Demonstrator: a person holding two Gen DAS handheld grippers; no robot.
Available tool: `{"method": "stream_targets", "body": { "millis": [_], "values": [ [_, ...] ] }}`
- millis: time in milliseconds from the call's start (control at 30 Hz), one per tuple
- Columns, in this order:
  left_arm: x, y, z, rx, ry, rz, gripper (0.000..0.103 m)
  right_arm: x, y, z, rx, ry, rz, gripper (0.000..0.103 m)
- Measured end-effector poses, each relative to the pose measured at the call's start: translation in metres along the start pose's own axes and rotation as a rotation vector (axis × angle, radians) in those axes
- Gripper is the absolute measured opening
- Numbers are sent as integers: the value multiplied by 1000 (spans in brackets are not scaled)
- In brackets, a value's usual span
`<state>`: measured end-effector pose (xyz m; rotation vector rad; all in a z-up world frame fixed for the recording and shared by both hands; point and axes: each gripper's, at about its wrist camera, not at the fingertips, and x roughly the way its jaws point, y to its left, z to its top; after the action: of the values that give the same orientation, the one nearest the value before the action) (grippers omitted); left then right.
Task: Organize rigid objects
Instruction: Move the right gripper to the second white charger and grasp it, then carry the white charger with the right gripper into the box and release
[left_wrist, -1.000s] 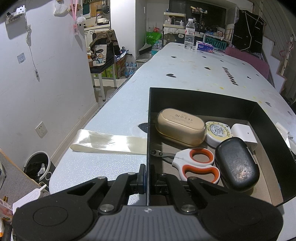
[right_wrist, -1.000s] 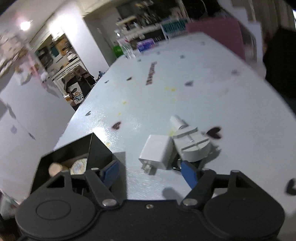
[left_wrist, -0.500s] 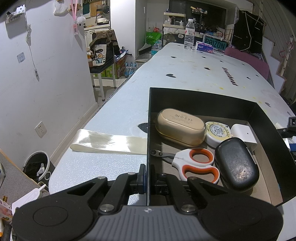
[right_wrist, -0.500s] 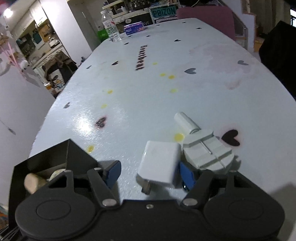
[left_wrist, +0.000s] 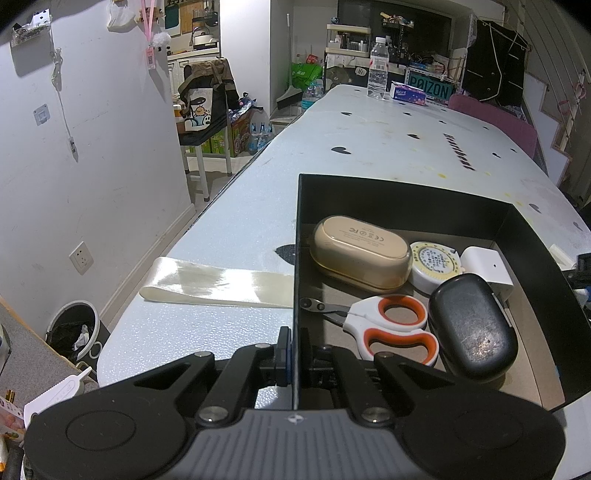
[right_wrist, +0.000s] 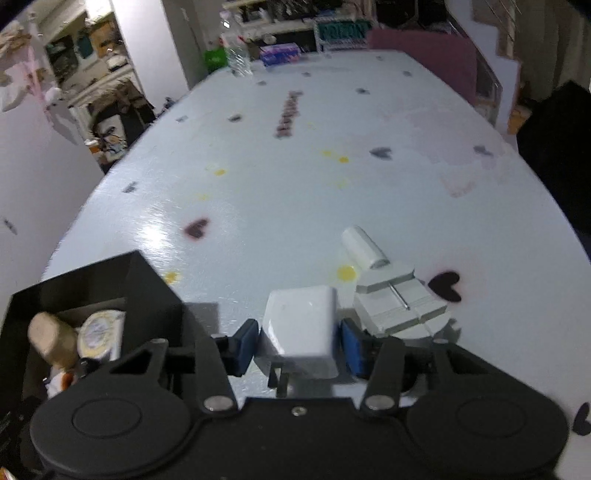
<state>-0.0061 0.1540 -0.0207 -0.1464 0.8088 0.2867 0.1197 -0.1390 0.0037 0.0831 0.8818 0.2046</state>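
Charger (right_wrist: 301, 325) between closing right gripper (right_wrist: 299, 345), left gripper (left_wrist: 294, 349) pinching box wall (left_wrist: 295, 258).

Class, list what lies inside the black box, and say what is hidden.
Inside the black box: beige case, tape measure, white charger, scissors, black case. The black case covers the charger's near end.

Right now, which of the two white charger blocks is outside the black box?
The white charger between the right gripper pads, on the table; its jaws are closing. The other white charger lies inside the black box.
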Motion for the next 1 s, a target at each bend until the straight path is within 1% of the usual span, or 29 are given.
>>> {"method": "stream_targets", "body": {
  "millis": [100,133,167,267,400,600,733,833,1000],
  "values": [
    [0,0,0,0,0,0,2,-23,4,0,0,-33,55,48],
    [0,0,0,0,0,0,2,-32,6,0,1,-45,77,41],
    [0,0,0,0,0,0,2,-36,8,0,-5,-46,90,39],
    [0,0,0,0,0,0,2,-53,16,-3,-18,-66,144,40],
    [0,0,0,-2,0,-1,2,-71,25,-4,-41,-98,159,39],
    [1,0,-1,-2,1,-2,2,-99,35,-3,-62,-142,213,39],
    [1,0,0,-2,1,-1,2,-109,45,-4,-87,-161,254,39],
    [1,0,-1,-1,1,-1,2,-106,59,-5,-128,-148,265,39],
    [1,0,-1,-2,1,-2,2,-90,82,-10,-215,-54,248,39]
  ]
}}
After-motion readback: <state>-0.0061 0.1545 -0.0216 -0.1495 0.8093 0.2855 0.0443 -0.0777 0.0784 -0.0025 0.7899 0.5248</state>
